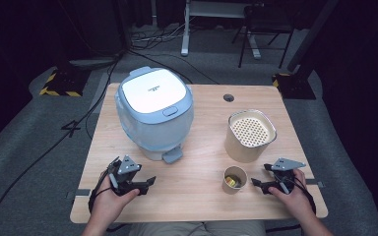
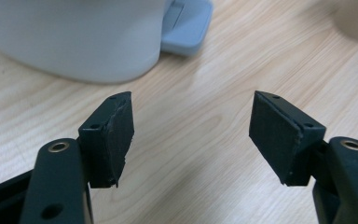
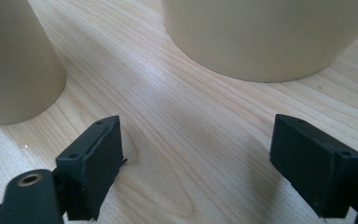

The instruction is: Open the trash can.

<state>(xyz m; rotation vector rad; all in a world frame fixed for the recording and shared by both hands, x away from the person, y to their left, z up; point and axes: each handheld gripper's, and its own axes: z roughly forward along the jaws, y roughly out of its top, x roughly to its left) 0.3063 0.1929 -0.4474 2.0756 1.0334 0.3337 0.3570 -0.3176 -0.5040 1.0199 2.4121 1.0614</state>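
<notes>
A pale blue and white lidded appliance [image 1: 155, 113] stands at the table's left, lid down. Its rounded base [image 2: 74, 42] and blue front tab [image 2: 186, 28] lie just ahead of my left gripper [image 2: 193, 100], which is open over bare wood; in the high view the left gripper [image 1: 133, 173] hovers in front of the appliance. To the right stand a beige container [image 1: 250, 133] with a perforated insert and a small beige cup [image 1: 235, 179] with something yellow inside. My right gripper [image 1: 261, 176] sits just right of the cup, open and empty [image 3: 198, 123], with the cup [image 3: 14, 60] and the container [image 3: 265, 37] ahead.
The wooden table [image 1: 202, 196] has a cable hole [image 1: 229, 97] near its far edge. Beyond it lie grey floor, cables [image 1: 78, 123] and chair and desk legs [image 1: 248, 44]. Bare wood lies between the two grippers.
</notes>
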